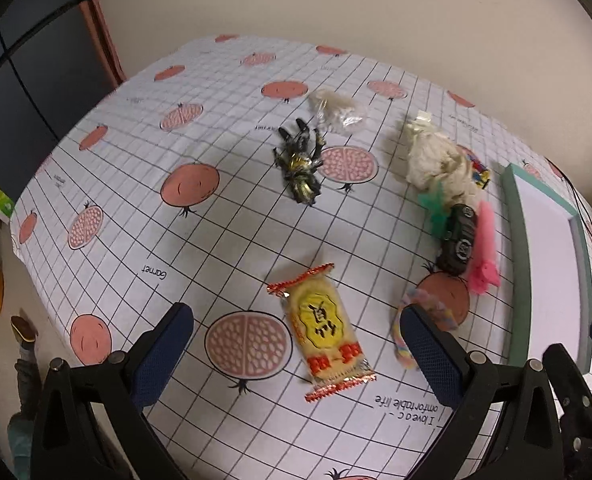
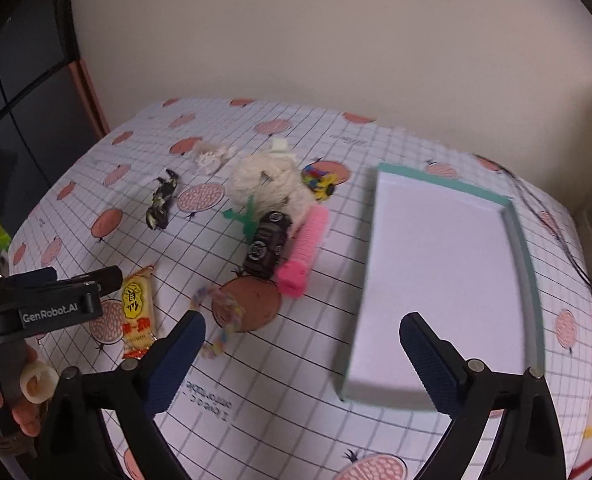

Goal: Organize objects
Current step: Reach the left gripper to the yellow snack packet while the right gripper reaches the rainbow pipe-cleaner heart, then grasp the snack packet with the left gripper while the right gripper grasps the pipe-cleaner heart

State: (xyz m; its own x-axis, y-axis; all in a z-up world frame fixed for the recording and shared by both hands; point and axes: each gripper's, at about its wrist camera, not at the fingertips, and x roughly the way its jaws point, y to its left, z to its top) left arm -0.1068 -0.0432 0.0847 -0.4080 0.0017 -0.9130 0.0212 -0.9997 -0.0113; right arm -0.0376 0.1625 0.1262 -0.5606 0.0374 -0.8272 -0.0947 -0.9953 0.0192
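Both my grippers hang above the table with nothing in them. My left gripper (image 1: 296, 344) has its jaws spread wide, straddling the snack (image 1: 323, 330), which lies flat on the cloth (image 1: 136, 208) right between the fingers at 6 o'clock of the left view. My right gripper (image 2: 302, 352) is just as wide, its right finger over the near end of the tray (image 2: 444, 280), which holds nothing yet.

The rest is scattered. The beetle (image 1: 301, 168) lies alone at 12 o'clock from the snack. At 2 o'clock is a tight huddle: the yarn (image 1: 436, 160), the car (image 1: 458, 240), the pink roller (image 1: 484, 248) touching the car's side, a green piece (image 1: 436, 208) tucked against them, and a coloured cube (image 1: 478, 172) behind the yarn. A pastel braid (image 1: 402, 336) sits just beside my left gripper's right finger. A crinkled bag (image 1: 336, 110) lies at the far edge.

My guess is the snack goes first. Its wrapper looks slick and puffy; if I close on the film alone, it may slide out or crush. Coming down carelessly, my right finger could catch the braid and drag it. In the huddle, grabbing the car risks shoving the roller or snagging yarn. My two grippers are near each other, so crossing to the tray could knock them together.
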